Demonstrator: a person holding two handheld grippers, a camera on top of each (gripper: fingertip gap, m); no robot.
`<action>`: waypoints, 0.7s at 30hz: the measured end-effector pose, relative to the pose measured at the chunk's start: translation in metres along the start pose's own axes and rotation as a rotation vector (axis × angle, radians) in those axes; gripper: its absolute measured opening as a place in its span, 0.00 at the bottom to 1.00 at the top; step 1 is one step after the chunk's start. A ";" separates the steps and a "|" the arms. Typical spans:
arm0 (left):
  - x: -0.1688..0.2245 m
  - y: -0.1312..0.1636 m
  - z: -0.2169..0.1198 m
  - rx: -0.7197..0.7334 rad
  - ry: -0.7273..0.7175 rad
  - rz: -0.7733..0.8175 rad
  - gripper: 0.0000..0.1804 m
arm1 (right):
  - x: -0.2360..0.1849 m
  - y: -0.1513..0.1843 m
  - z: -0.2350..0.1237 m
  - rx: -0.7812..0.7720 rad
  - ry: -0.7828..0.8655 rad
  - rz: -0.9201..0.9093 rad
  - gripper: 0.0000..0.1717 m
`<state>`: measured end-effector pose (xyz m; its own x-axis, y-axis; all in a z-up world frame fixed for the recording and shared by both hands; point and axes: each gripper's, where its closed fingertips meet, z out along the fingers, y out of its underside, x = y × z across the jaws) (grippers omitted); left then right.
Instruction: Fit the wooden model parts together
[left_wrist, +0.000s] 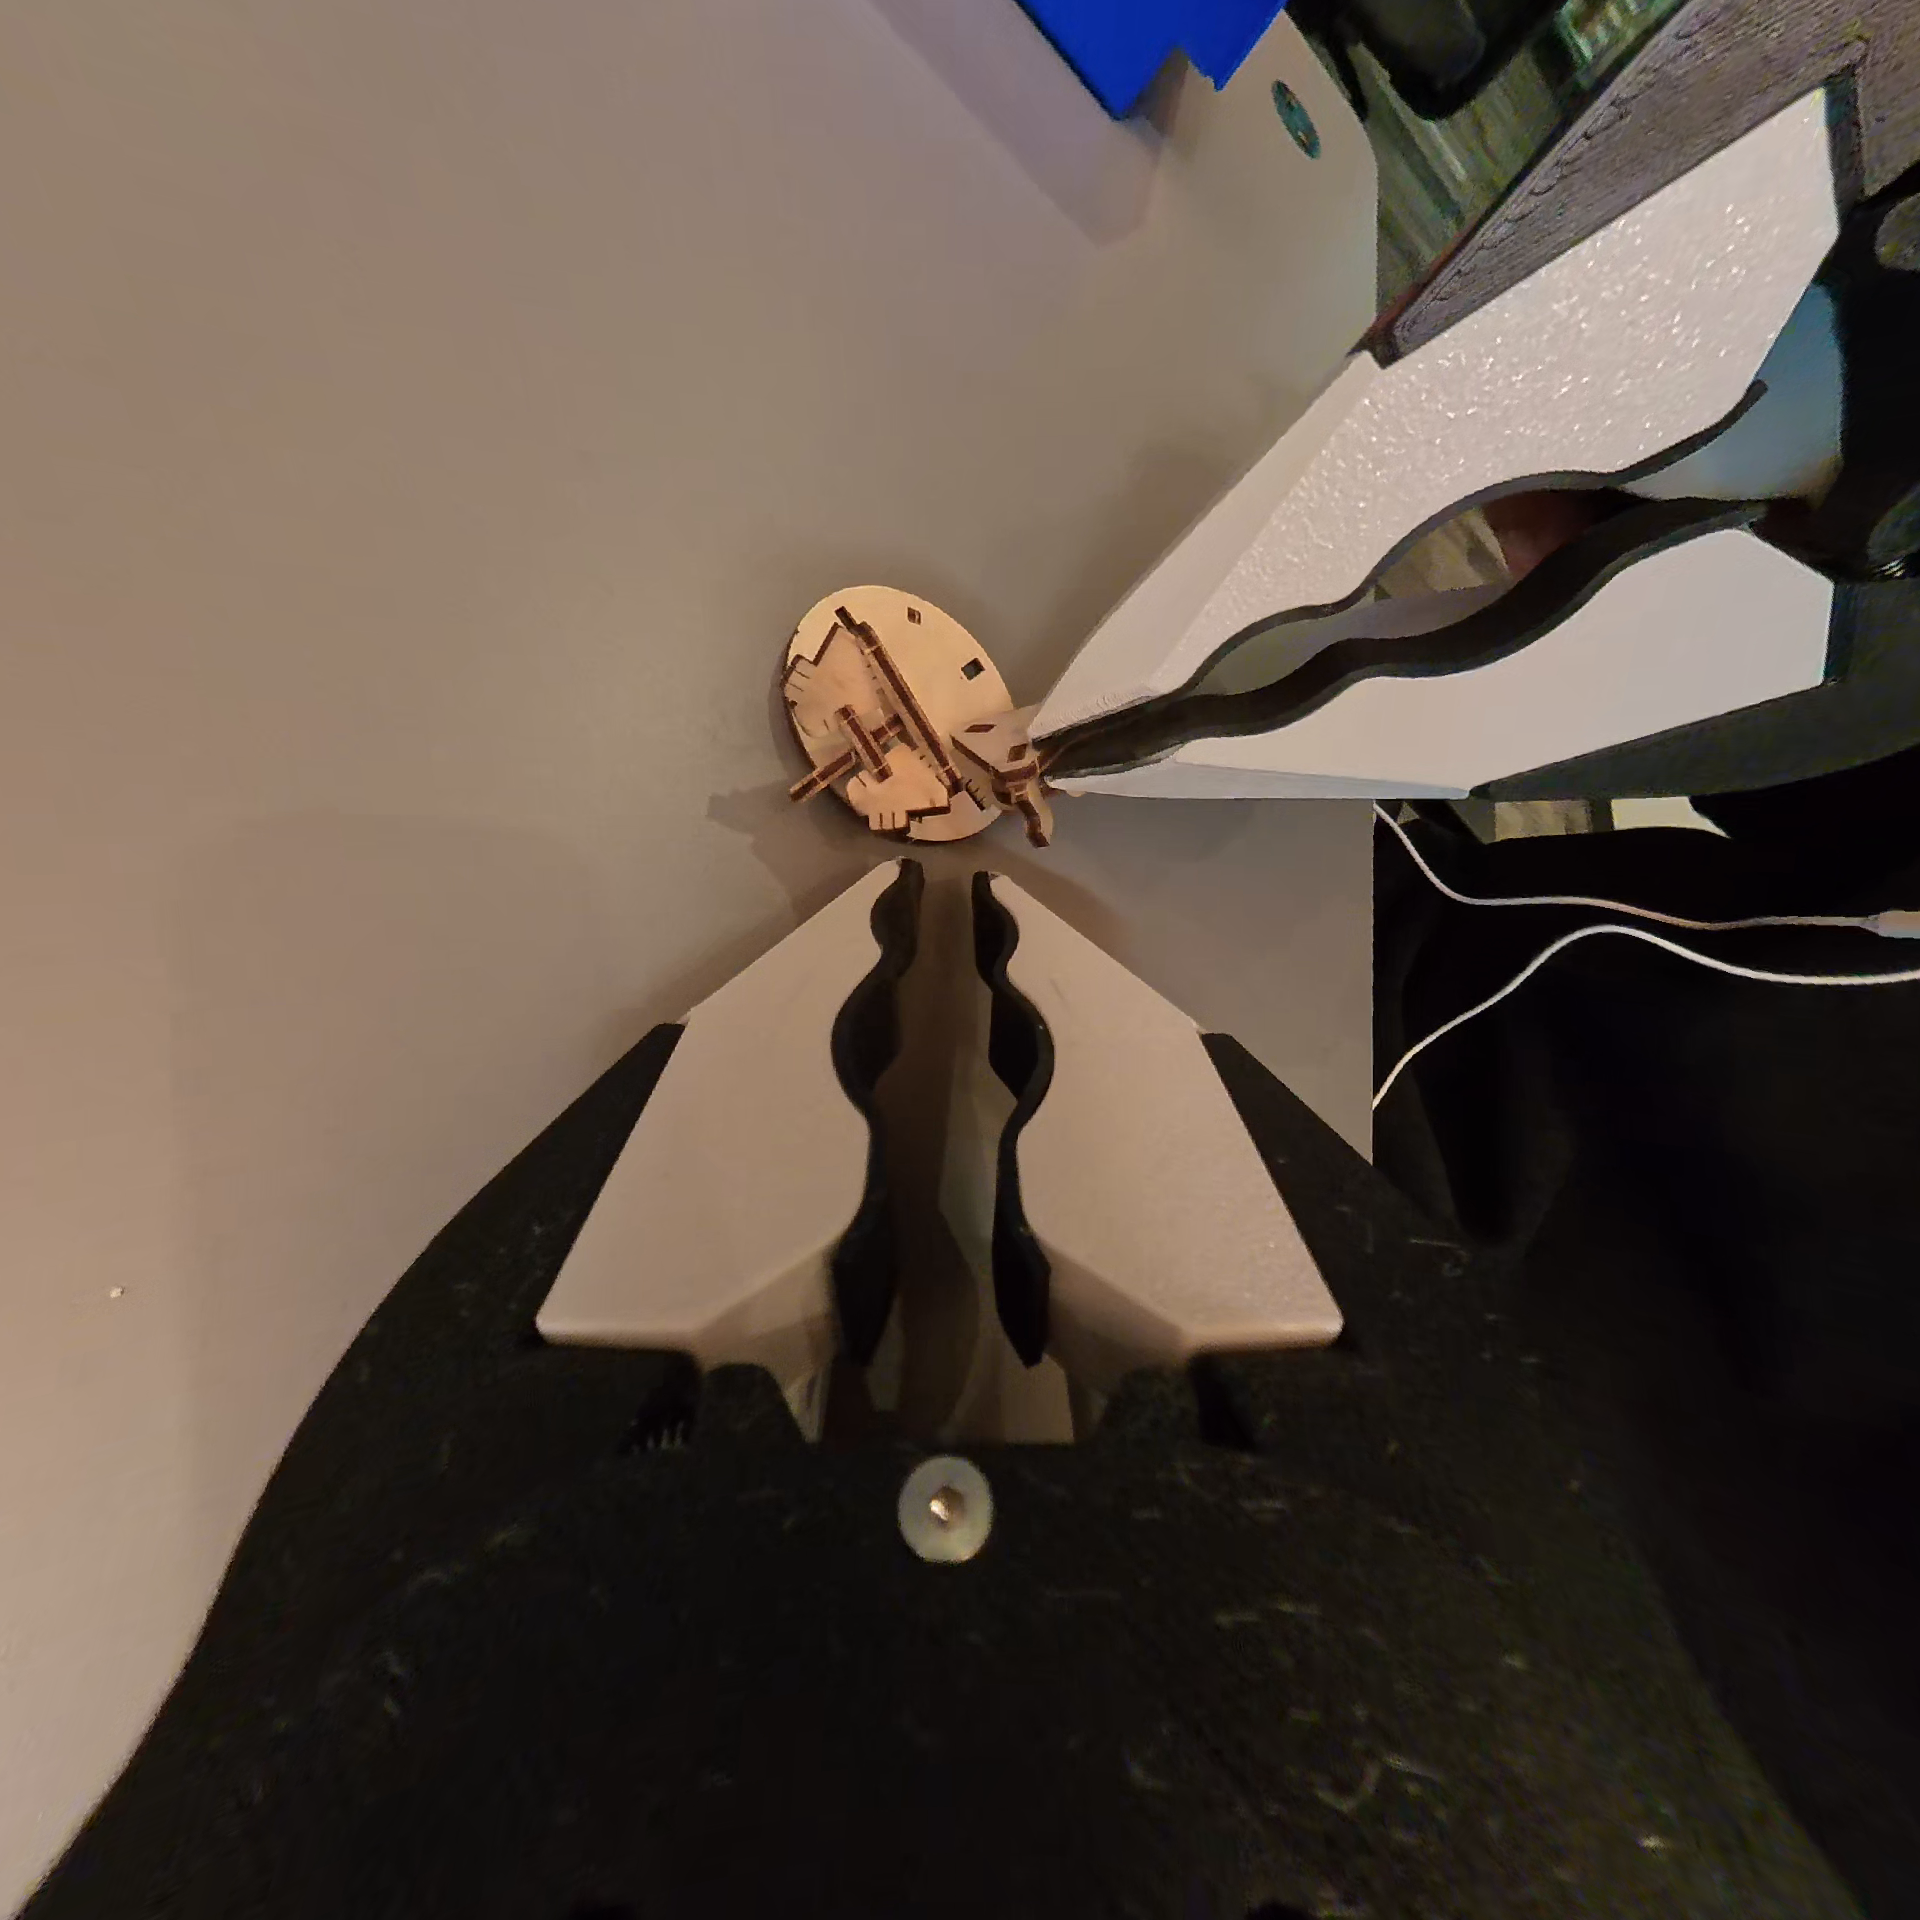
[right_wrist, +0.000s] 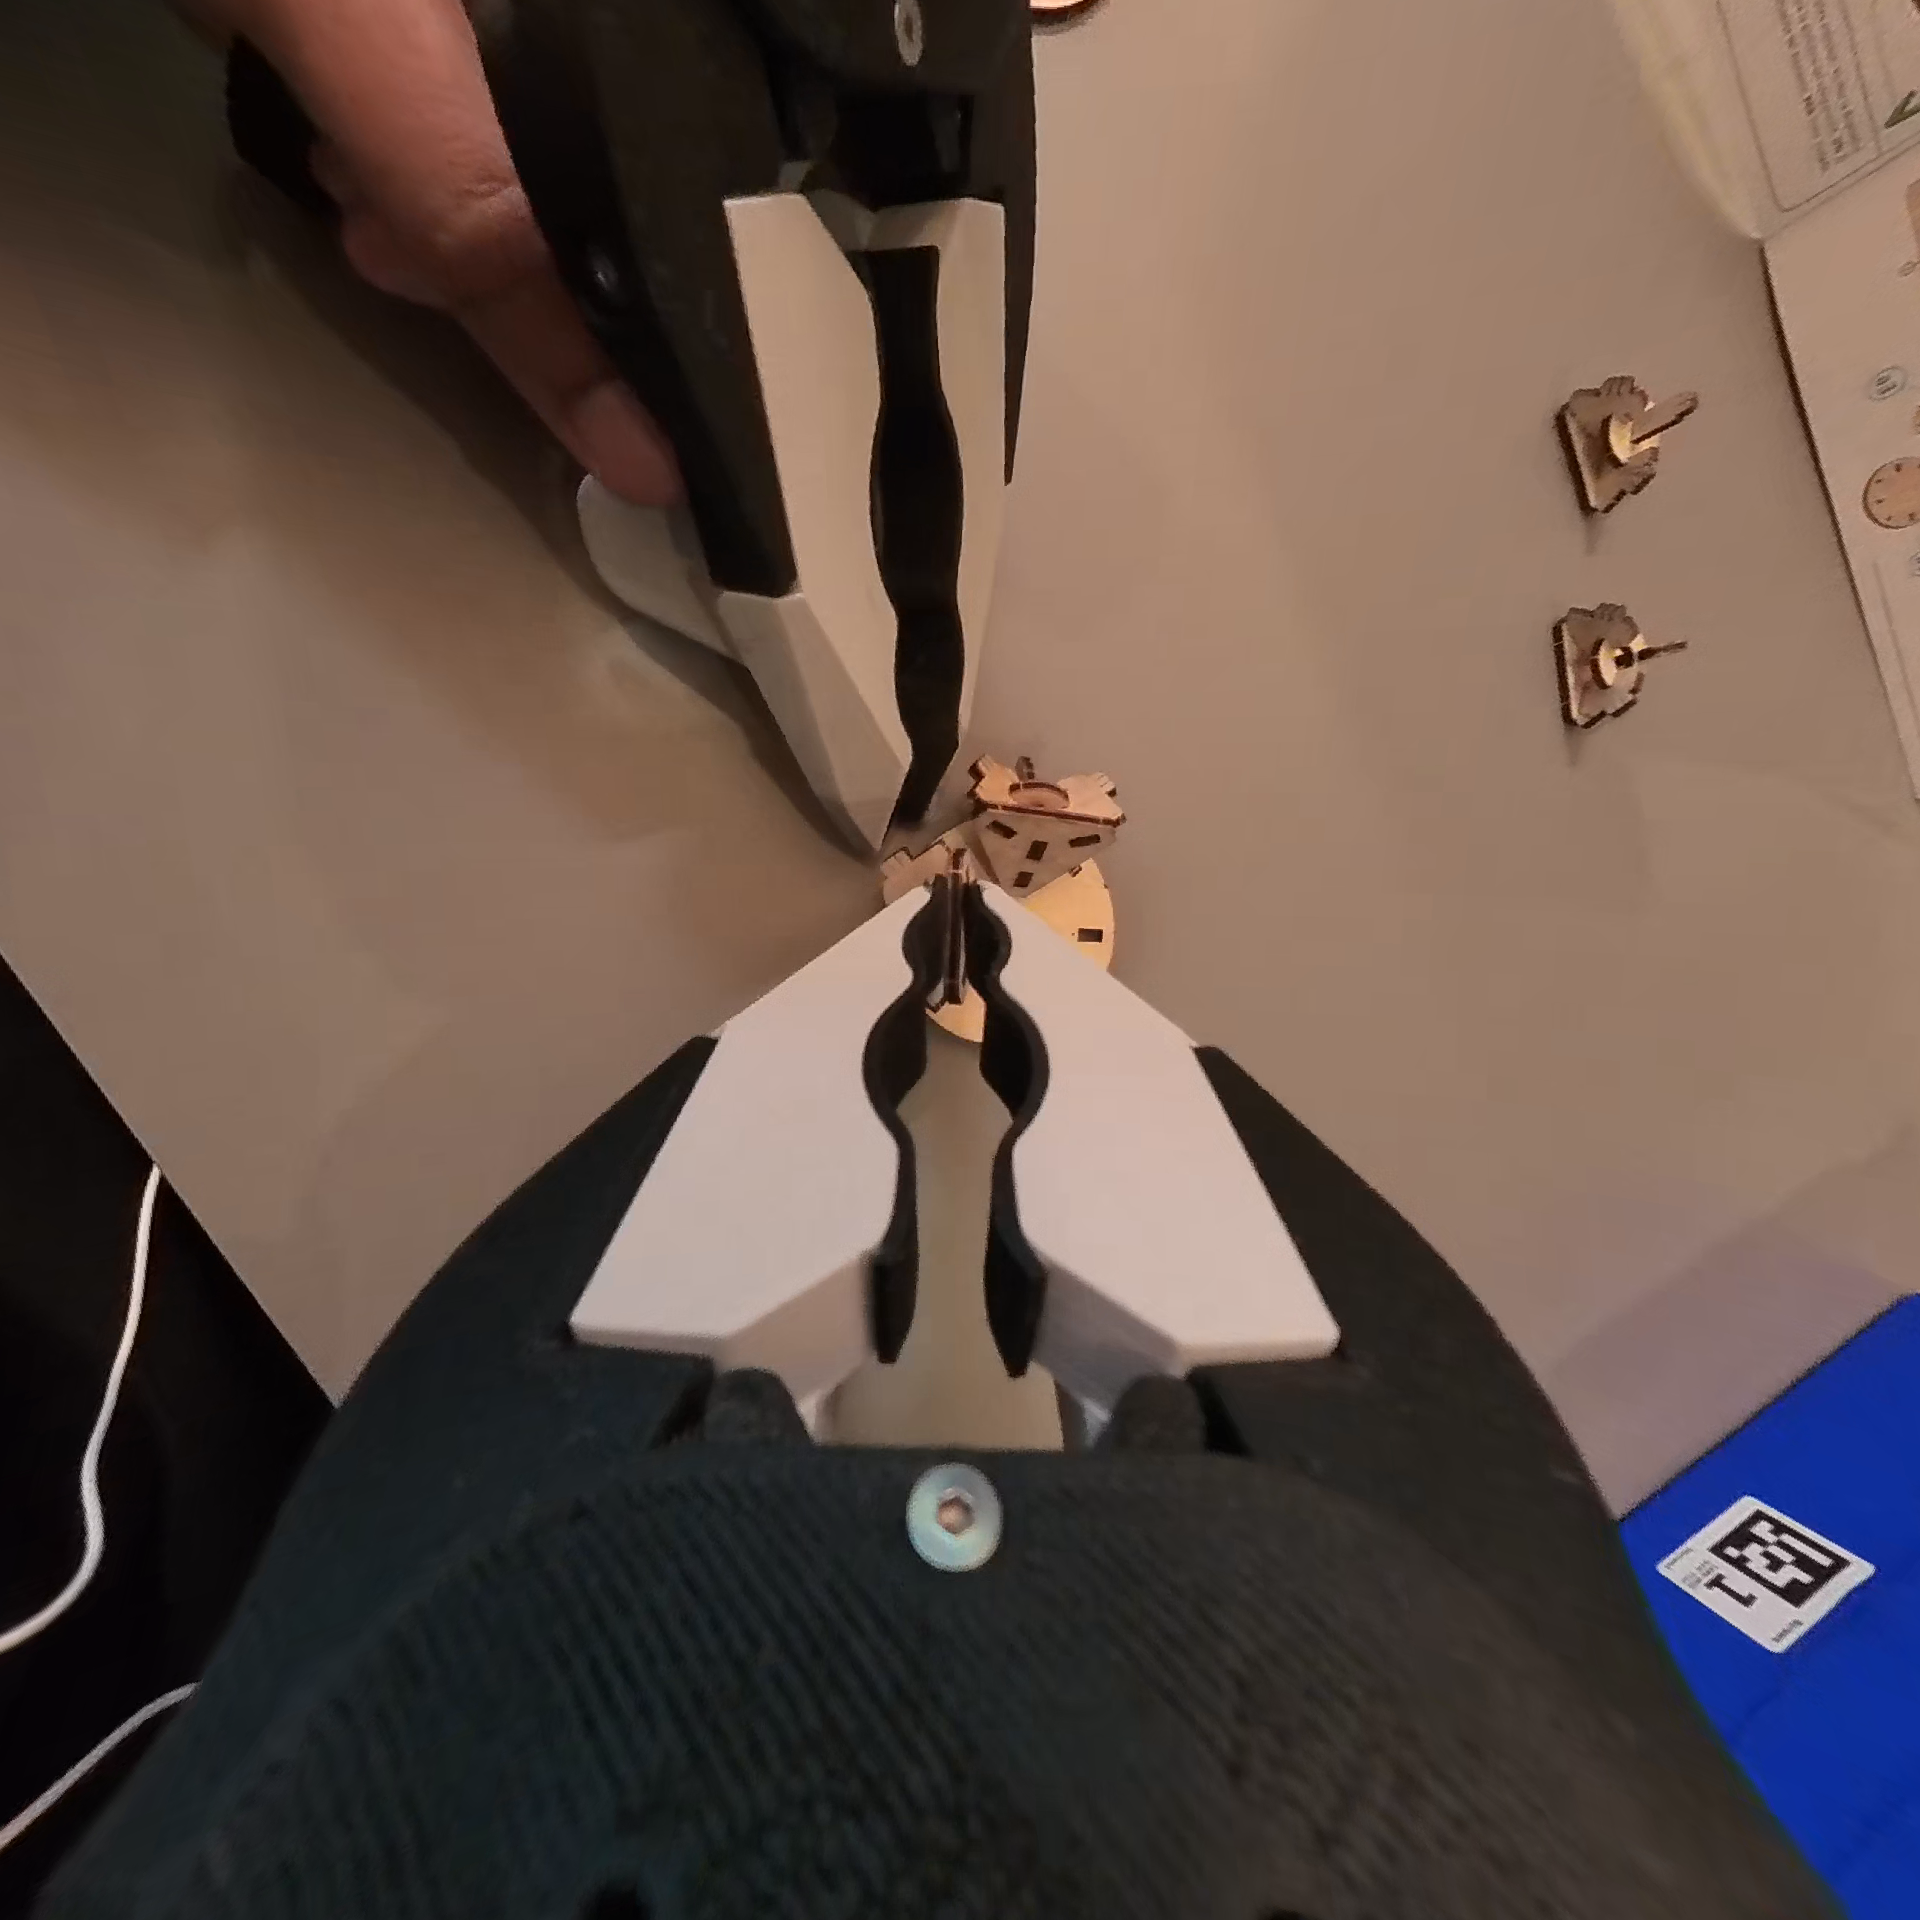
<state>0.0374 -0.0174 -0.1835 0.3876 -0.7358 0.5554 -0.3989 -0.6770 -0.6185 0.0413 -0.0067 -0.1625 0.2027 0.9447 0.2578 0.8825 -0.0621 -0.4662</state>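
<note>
Pinching a thin wooden piece (right_wrist: 948, 940) edge-on, the right gripper (right_wrist: 948, 902) holds it over the round wooden disc (left_wrist: 940, 691) near the table's (left_wrist: 416, 623) right edge; the left gripper (left_wrist: 945, 878), slightly parted and empty, hovers just beside the disc.

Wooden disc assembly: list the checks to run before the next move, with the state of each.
1. Right gripper pinches the thin wooden piece edge-on between its pads: ok.
2. Left gripper holds nothing, fingers slightly apart: ok.
3. Left gripper's tips clear of the wooden disc: cannot tell; they sit right at its edge.
4. Thin wooden piece seated in the parts standing on the disc: cannot tell; the joint is hidden by the fingers.
5. Two spare wooden sub-assemblies lie well away from both grippers: ok.
</note>
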 end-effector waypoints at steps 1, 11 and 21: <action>0.000 0.000 0.000 0.000 0.000 0.000 0.05 | 0.000 0.000 0.000 0.001 0.000 -0.002 0.00; 0.000 0.000 0.000 0.001 0.002 -0.002 0.05 | 0.001 -0.001 0.001 0.007 0.004 0.002 0.00; 0.000 0.000 0.000 0.001 0.003 -0.004 0.05 | 0.000 -0.001 0.002 0.012 0.011 0.007 0.00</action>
<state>0.0373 -0.0170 -0.1834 0.3868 -0.7328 0.5598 -0.3962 -0.6802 -0.6167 0.0394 -0.0063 -0.1641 0.2133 0.9407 0.2639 0.8762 -0.0647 -0.4777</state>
